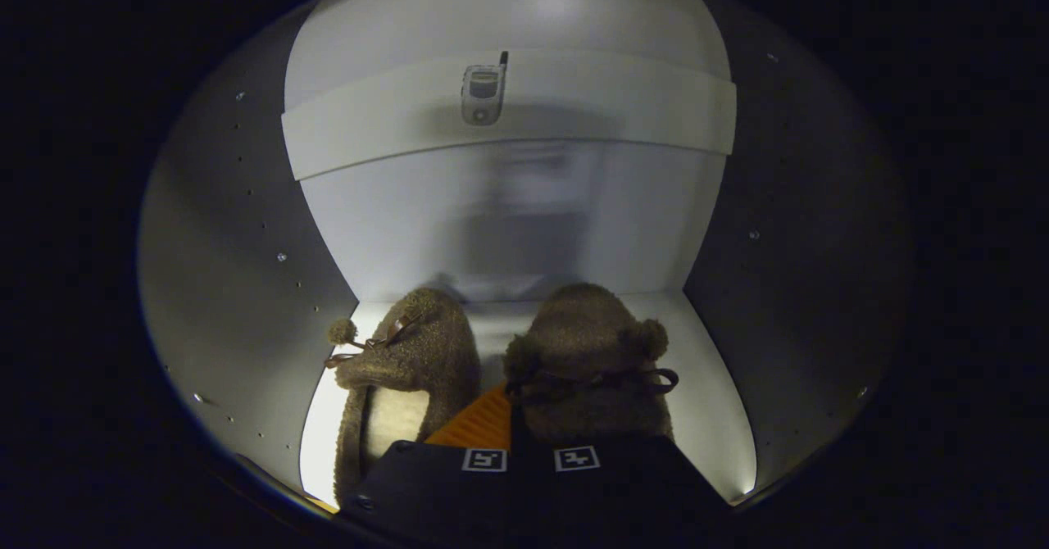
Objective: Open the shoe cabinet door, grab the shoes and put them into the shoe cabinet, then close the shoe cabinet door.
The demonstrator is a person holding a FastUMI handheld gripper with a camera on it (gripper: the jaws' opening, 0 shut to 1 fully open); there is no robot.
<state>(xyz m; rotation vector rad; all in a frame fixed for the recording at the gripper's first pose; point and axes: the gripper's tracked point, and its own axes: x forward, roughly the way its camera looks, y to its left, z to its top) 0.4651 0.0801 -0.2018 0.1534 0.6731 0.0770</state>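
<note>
Inside the shoe cabinet [246,287], tongs [510,422] grasp both fuzzy brown slippers [586,352] by their touching sides.

walls: white panels, peg holes | floor: white, lit | phone sticker [483,88] behind

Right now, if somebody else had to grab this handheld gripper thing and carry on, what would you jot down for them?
Gripper: reaching into the open shoe cabinet, fingers close together between the two slippers; whether they pinch a slipper edge cannot be told.
Left slipper and right slipper: both resting on the cabinet floor, toes toward the back panel, side by side with a narrow gap.
Shelf sits above them, apart.
Done: door opened, slippers inside the cabinet.
Left: probably let go if anything is gripped, draw the gripper back out, then close the door.
</note>
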